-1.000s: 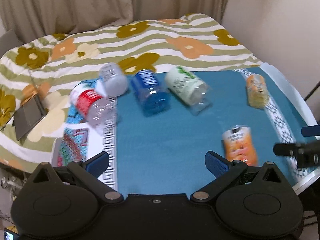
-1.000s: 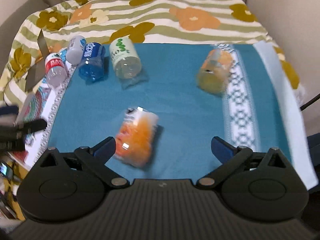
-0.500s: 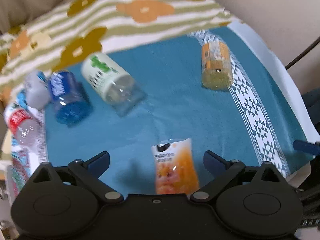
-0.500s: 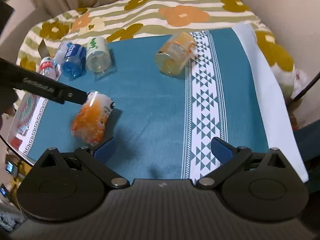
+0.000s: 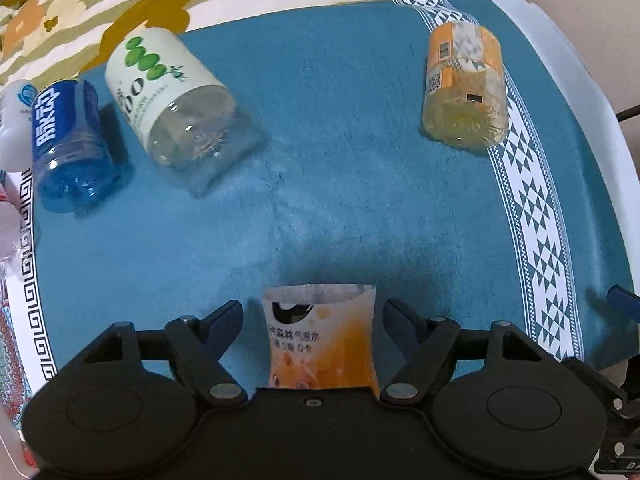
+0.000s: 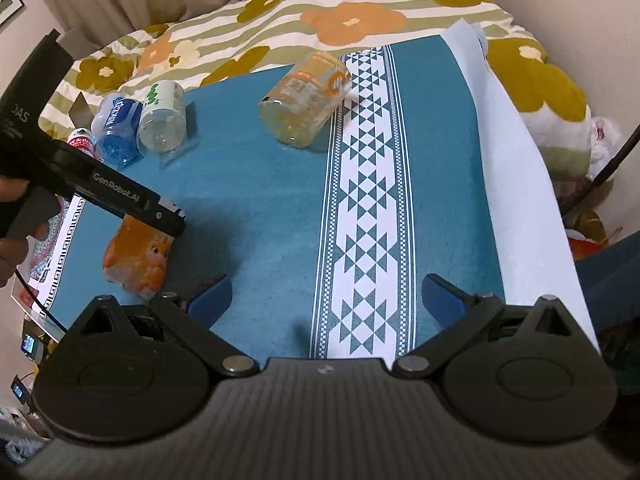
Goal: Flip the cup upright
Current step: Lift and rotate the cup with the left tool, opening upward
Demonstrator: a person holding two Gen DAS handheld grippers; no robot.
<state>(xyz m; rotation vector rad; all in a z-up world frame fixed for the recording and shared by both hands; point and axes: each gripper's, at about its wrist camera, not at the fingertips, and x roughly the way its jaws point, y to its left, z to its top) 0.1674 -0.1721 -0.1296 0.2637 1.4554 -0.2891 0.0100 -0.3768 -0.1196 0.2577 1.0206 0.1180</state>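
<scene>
- Left wrist view: my left gripper (image 5: 312,316) stands wide open astride the orange printed thin plastic cup (image 5: 320,336), lying on the teal woven cloth (image 5: 360,184); fingers not touching it. It looks light and crushable, so I'd pinch mid-body, gently.
- Right wrist view: my right gripper (image 6: 326,294) gapes empty, just right of that cup (image 6: 138,258).

Both grippers (image 5: 313,312) (image 6: 326,294) wide apart, level.

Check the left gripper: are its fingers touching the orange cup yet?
Apart. The left wrist view shows blue cloth on both sides between the left gripper fingers and the orange cup, which lies on its side between the open jaws.
</scene>
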